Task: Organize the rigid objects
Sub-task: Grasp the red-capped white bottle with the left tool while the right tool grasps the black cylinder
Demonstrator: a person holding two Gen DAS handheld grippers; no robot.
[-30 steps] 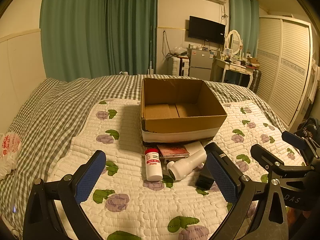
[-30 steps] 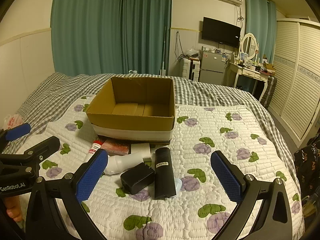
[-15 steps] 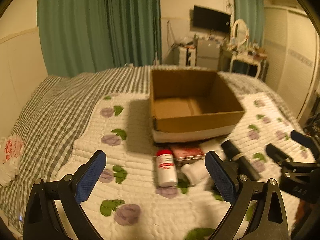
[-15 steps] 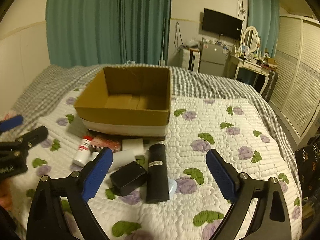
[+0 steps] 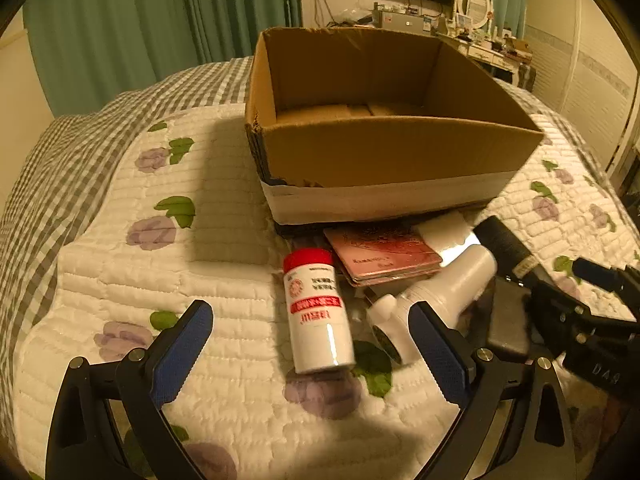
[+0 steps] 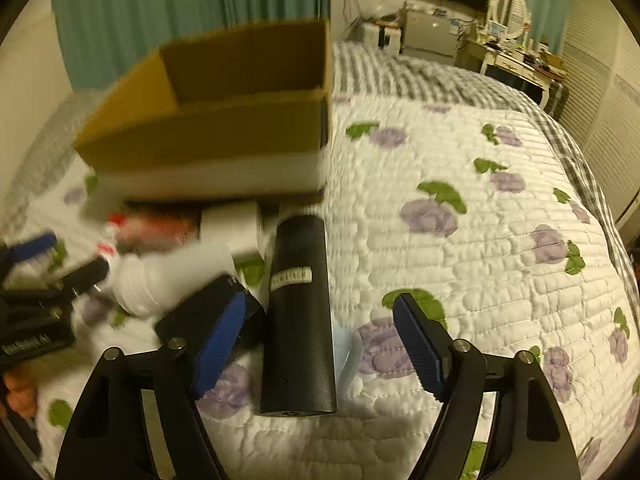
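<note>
An open, empty cardboard box stands on the quilted bed; it also shows in the right wrist view. In front of it lie a white pill bottle with a red cap, a white plastic device, a red flat box, a black block and a black cylinder. My left gripper is open, its jaws to either side of the pill bottle. My right gripper is open, with the black cylinder between its jaws.
The bed's white flowered quilt stretches to the right, with a grey checked blanket to the left. Green curtains, a dresser with a mirror and a wardrobe stand beyond the bed.
Both grippers have moved forward and down toward the objects. The left now flanks the pill bottle and the right flanks the black cylinder. Both stay open.
</note>
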